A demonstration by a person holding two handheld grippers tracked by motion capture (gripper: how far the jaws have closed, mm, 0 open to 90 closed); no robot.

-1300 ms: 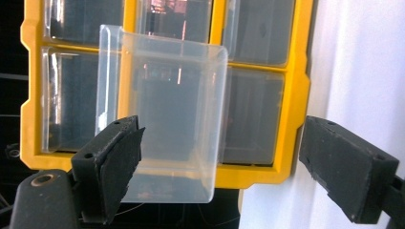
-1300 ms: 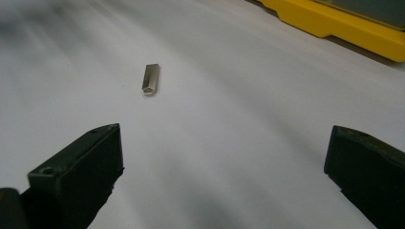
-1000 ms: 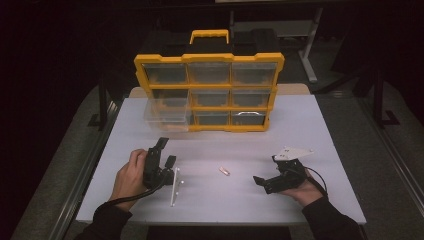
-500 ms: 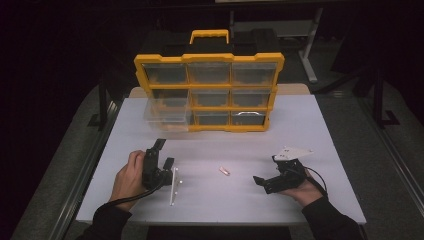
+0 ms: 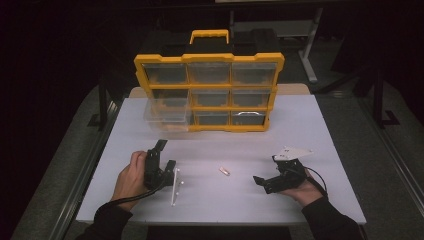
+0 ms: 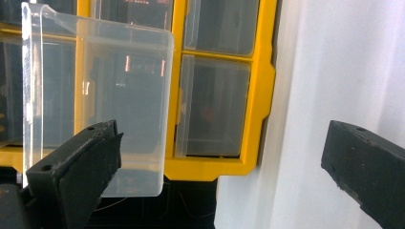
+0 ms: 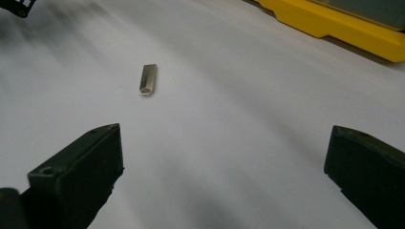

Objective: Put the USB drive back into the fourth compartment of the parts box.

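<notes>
High view shows the right gripper [image 5: 261,181] spread, aimed at the small metal piece [image 5: 224,171] lying loose mid-table, probably to pick it; the left gripper [image 5: 165,154], its jaws just opened and empty, faces the pulled-out clear drawer [image 5: 167,114].

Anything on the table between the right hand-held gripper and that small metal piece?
Nothing: bare white table runs from the right hand-held gripper to the metal piece, as the right gripper view shows.
</notes>
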